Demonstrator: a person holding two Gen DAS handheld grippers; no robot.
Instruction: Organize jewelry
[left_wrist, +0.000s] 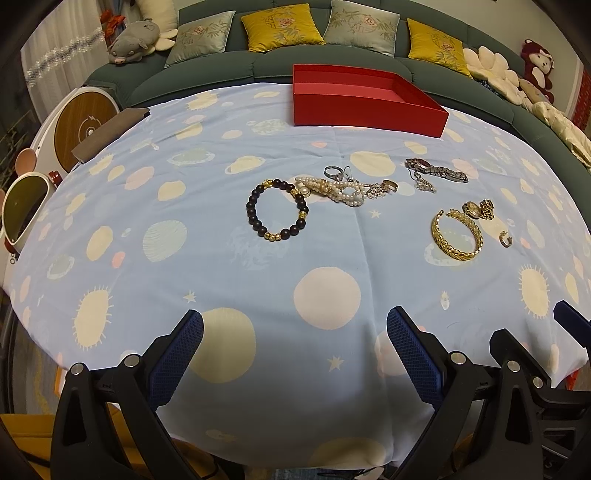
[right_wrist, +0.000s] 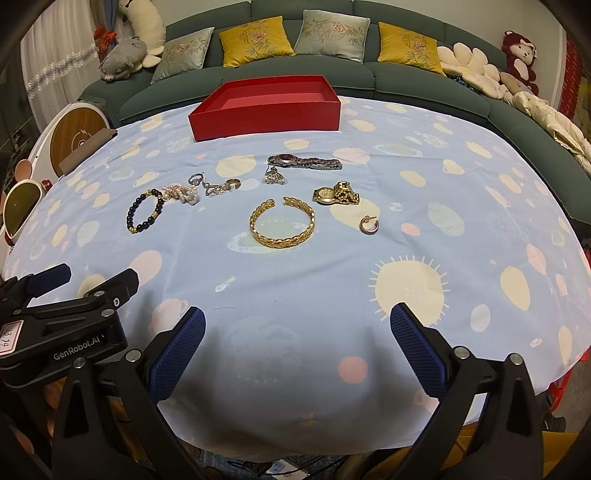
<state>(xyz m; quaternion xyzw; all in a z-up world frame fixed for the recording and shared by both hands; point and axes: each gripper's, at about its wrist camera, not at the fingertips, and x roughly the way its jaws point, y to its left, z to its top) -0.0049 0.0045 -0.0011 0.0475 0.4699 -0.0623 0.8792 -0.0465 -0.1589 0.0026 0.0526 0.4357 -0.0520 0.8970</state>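
Counter (right_wrist: 295, 280) under blue planet-print cloth. Red box (right_wrist: 266, 107) at 12 o'clock on the far edge, nothing seen inside. Both tools low at 6 o'clock, holding nothing: left tool (left_wrist: 295, 350) spread wide, right tool (right_wrist: 297, 347) spread wide. Jewelry loose mid-counter: gold cuff bracelet (right_wrist: 282, 227) center, dark bead bracelet (right_wrist: 144, 216) at 9 o'clock touching pearl strand (right_wrist: 183, 194), silver watch (right_wrist: 304, 161) toward 12, gold watch (right_wrist: 336, 194) just right of the cuff, small hoop earring (right_wrist: 369, 224) at 3 o'clock.
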